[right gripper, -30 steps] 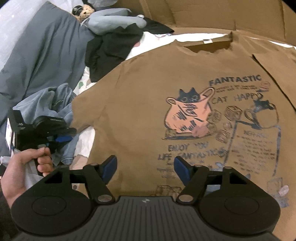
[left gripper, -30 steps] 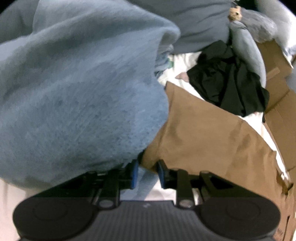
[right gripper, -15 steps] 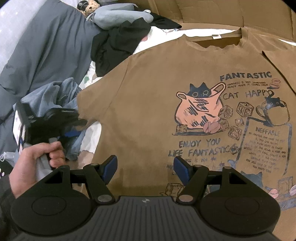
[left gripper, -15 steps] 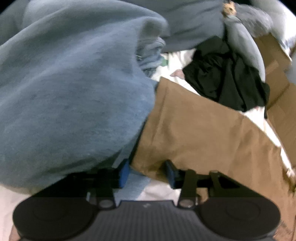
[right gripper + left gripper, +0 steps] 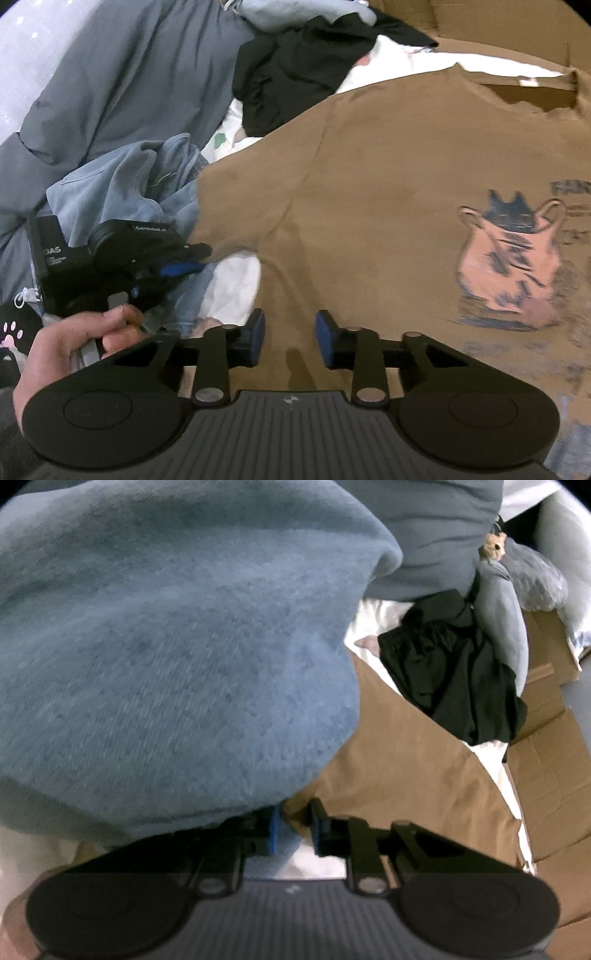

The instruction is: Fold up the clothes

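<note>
1. Left wrist view: the left gripper (image 5: 294,821) had its jaws closing around the sleeve edge of the brown T-shirt (image 5: 399,760), the cloth's corner lying between the pads; whether they already pinched it could not be told.
2. A blue fleece garment (image 5: 177,657) bulged over the left half of the view, right against the left finger, leaving little free room there.
3. To the right the shirt spread flat, its far edge bordering white bedding (image 5: 373,616); a black garment (image 5: 454,672) lay beyond, with cardboard (image 5: 550,746) at the far right.
4. Right wrist view: the right gripper (image 5: 289,339) hovered low over the near left part of the shirt (image 5: 369,177), jaws closing with a gap between them and only flat cloth beneath.
5. The shirt lay print up, a cat drawing (image 5: 511,258) at right, collar at the far edge.
6. At left a hand (image 5: 74,350) held the other gripper (image 5: 177,266) at the sleeve hem, beside crumpled blue clothes (image 5: 122,195); grey bedding (image 5: 129,74) lay farther off.
</note>
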Demonstrator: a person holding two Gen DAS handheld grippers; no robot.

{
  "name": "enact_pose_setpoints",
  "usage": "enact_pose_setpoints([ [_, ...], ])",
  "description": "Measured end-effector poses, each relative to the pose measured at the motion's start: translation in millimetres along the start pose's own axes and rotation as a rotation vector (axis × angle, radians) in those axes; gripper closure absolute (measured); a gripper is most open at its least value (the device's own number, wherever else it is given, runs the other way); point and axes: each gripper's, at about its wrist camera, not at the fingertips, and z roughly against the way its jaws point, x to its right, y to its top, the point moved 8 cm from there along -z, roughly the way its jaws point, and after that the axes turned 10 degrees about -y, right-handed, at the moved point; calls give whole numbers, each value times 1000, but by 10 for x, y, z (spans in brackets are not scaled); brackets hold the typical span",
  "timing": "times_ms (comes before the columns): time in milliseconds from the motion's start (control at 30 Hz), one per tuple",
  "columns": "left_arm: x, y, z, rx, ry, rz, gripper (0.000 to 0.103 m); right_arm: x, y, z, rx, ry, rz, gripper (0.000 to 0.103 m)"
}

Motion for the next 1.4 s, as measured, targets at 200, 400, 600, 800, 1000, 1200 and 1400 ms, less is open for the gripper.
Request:
enact_pose_setpoints([
  [200,127,86,140,23,-30,-22,94,-154,112,-215,-11,21,-30,89],
  [400,366,219,265,45,-58,-131,95,-51,317,-405,1,17,-160,101],
  [600,487,296,265,47,-69,-190,95,-178,424,-505,-9,72,-187,103],
  [800,523,263,312,30,-100,-186,95,-214,329,-738,-59,50,-200,103],
  [1000,620,186,363,2,-147,-228,95,-179,304,-884,-84,46,-227,102],
  [1200,848,64,424,-40,-240,-305,96,-177,282,-964,-93,38,-243,101],
  [1400,974,-104,423,-89,-304,-329,96,-196,292,-1021,-102,30,-237,99],
])
